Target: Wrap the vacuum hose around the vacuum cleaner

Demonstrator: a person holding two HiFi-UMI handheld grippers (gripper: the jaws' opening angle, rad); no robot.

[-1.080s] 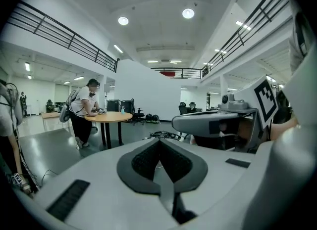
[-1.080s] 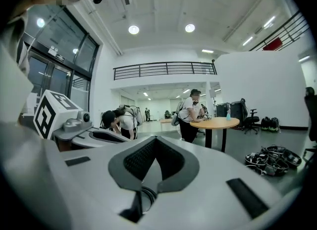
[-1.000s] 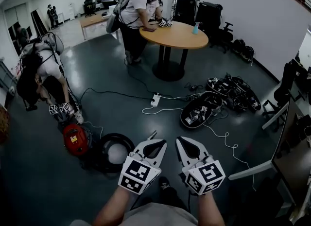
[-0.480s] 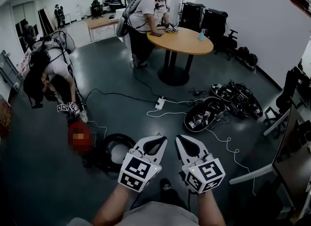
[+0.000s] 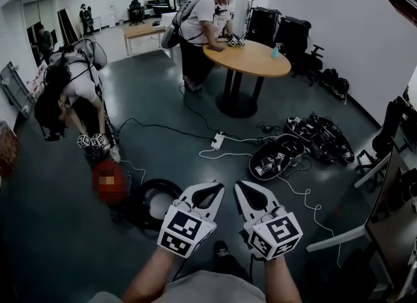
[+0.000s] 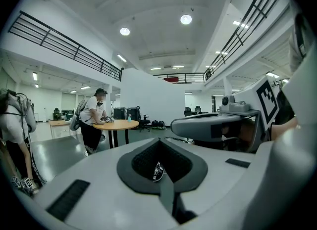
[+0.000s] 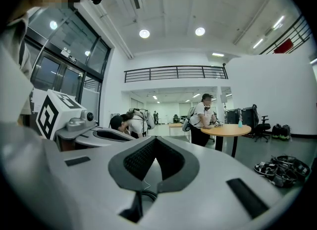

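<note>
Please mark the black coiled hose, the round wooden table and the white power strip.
black coiled hose [image 5: 158, 183], head view, upper arc of the coil.
round wooden table [image 5: 253, 62], head view, bare part of its top.
white power strip [image 5: 217, 141], head view, middle of its body.

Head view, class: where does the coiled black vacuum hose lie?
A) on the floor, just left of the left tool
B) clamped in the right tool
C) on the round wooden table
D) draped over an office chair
A: the vacuum hose lies coiled on the floor, just left of the left tool, which is shut and empty.
</note>
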